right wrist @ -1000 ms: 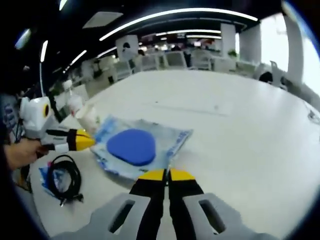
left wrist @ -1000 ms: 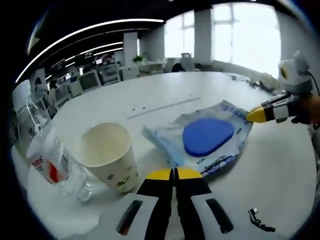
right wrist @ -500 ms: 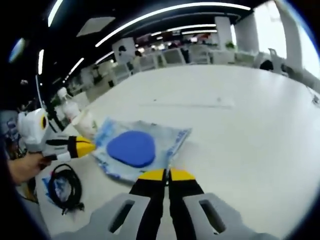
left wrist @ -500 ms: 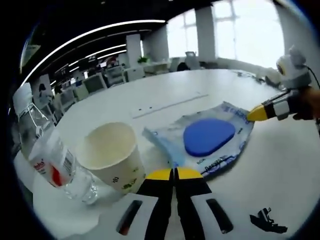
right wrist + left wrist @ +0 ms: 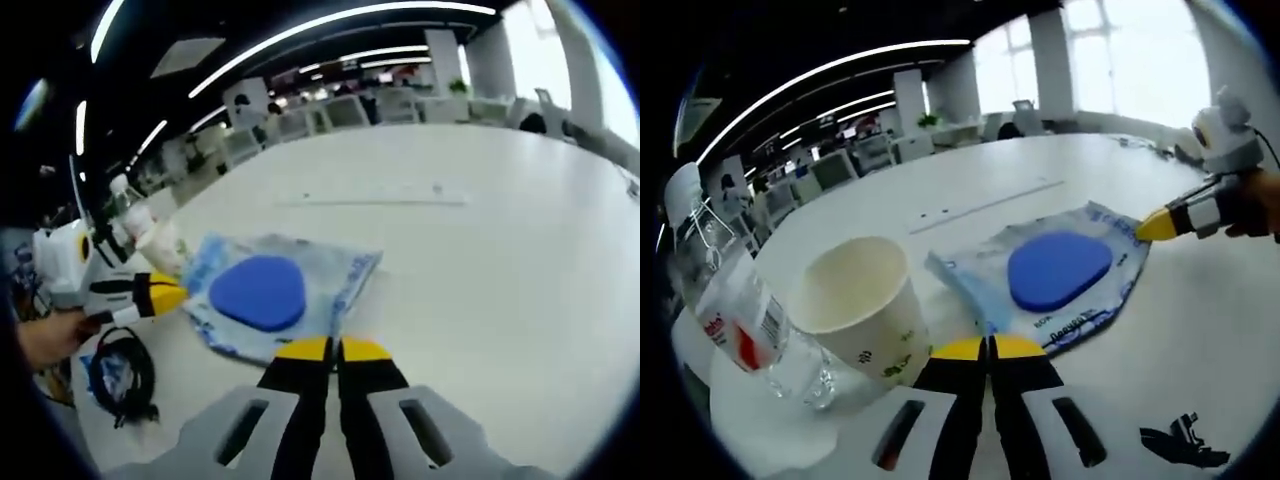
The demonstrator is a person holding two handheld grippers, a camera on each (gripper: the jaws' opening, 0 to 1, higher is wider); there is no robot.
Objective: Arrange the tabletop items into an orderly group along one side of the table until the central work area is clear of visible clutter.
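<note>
A clear plastic packet (image 5: 1070, 275) with a blue oval pad inside lies on the white table (image 5: 970, 190), held between both grippers. My left gripper (image 5: 989, 345) is shut on its near folded edge. It also appears as the left gripper (image 5: 165, 293) at the packet (image 5: 265, 295), held by a hand. My right gripper (image 5: 333, 348) is shut on the opposite edge and enters as the right gripper (image 5: 1155, 226) at the far corner. A paper cup (image 5: 855, 300) and a clear bottle (image 5: 735, 315) with a red label stand just left of the packet.
A coiled black cable (image 5: 120, 375) lies on a small blue wrapper near the table edge, and its end, the black cable (image 5: 1185, 445), appears beside my left gripper. The cup (image 5: 165, 250) and bottle (image 5: 130, 210) stand behind the packet. Office desks and chairs lie beyond the table's far side.
Both grippers stay shut on the packet. The views have shifted slightly, bringing the bottle and the black cable further into the left gripper view. The packet has not visibly moved on the table.
</note>
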